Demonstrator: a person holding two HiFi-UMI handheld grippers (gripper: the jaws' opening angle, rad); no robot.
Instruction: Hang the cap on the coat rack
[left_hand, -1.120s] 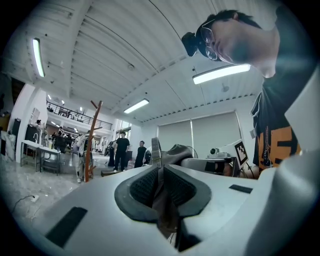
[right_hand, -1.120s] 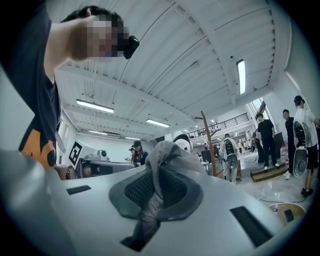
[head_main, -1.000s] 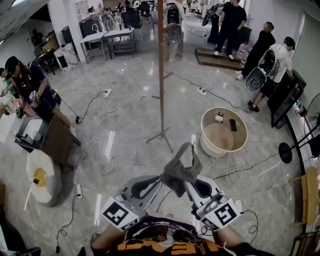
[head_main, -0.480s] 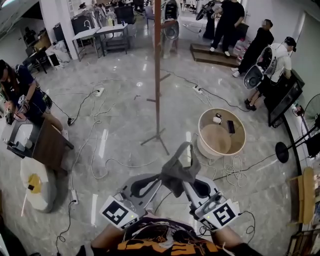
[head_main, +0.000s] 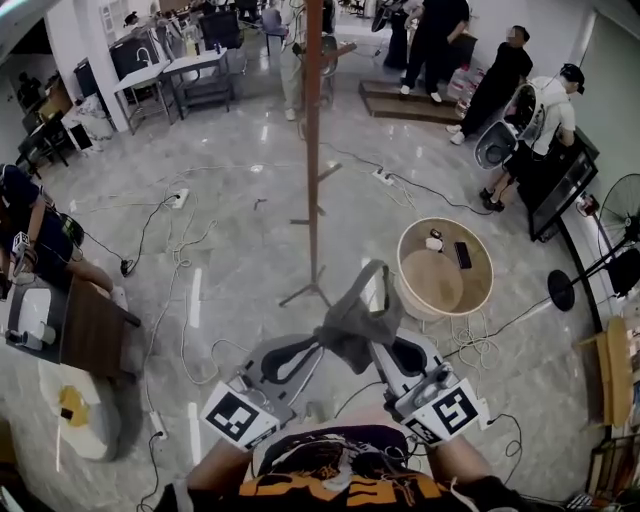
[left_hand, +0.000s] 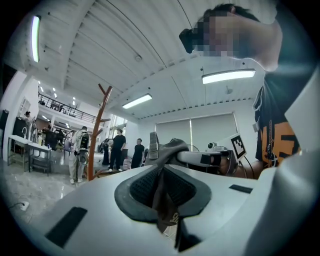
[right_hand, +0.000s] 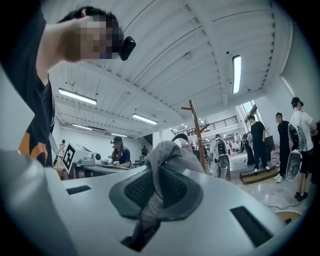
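**Cap Pinched on Both Sides, Rack Still to Reach: Where the Hang Could Fail**

The grey cap hung in the air just in front of the person, crumpled between the two tools. The left gripper had its jaws almost together on a fold of dark fabric. The right gripper was likewise nearly closed on a bunched grey edge. Neither held anything else. The coat rack stood ahead, apart from the cap, and its forked top showed clearly only in the gripper views.

The likeliest failure was judged to be a slip. Both grips were thin pinches of soft cloth, so pulling the grippers apart, or lifting fast, could drag the fabric out of one pair of jaws. Because the cap was bunched, its opening did not face a peg, and it could land on a peg by a loose fold and slide off once let go. Letting go with either gripper before the cap sat over a peg would probably drop it.

The rack stood on slim legs, so a push from a gripper might rock it. Cables lay across the floor on the way there and could catch a foot.
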